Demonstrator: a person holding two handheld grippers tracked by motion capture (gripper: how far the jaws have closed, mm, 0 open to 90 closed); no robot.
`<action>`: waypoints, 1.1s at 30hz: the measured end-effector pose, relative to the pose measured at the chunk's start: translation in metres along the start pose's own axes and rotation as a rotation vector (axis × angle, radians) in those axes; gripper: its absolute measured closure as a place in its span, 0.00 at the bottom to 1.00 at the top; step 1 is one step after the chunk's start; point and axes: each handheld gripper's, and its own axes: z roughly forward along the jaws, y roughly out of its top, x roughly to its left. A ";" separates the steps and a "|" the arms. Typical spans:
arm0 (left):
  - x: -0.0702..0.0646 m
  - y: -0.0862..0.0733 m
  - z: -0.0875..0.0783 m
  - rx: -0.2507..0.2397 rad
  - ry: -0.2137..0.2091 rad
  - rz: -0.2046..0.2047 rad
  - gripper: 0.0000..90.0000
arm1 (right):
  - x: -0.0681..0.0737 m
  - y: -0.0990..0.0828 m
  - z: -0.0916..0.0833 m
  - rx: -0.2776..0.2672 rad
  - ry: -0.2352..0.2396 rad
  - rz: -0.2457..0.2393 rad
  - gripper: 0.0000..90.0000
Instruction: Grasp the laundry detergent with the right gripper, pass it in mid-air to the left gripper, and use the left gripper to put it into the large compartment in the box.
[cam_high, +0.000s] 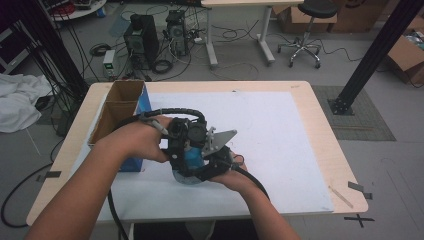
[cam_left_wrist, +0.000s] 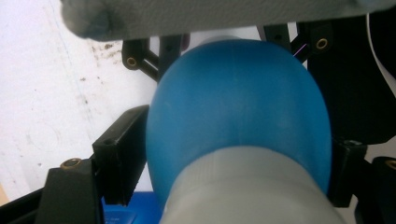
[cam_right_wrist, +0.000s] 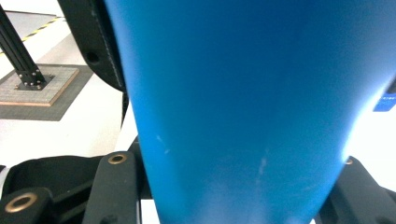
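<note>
A blue bottle (cam_high: 192, 156) with a pale grey end is held just above the white sheet near the table's front middle, with both grippers on it. My left gripper (cam_high: 191, 147) comes from the left; in the left gripper view its jaws (cam_left_wrist: 233, 163) press both sides of the rounded blue body (cam_left_wrist: 238, 107), with the grey end (cam_left_wrist: 247, 191) nearest the camera. My right gripper (cam_high: 200, 167) comes from the right. In the right gripper view it (cam_right_wrist: 238, 191) is shut on the blue body (cam_right_wrist: 243, 102), which hides most of the table.
An open cardboard box (cam_high: 117, 107) with a blue side stands at the table's left, close behind my left hand (cam_high: 142, 140). The white sheet (cam_high: 280, 140) covers the table to the right. Computers, cables and a stool (cam_high: 305, 30) stand on the floor beyond.
</note>
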 end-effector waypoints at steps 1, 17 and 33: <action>0.000 0.000 0.000 0.000 0.000 0.000 0.28 | 0.000 0.000 0.000 0.001 -0.001 -0.007 0.51; 0.000 -0.003 0.001 0.013 -0.013 -0.005 0.40 | 0.000 -0.001 0.002 -0.004 -0.005 0.003 0.51; -0.001 -0.003 0.003 0.035 -0.028 -0.036 0.43 | 0.002 -0.002 0.003 0.020 -0.011 0.008 0.51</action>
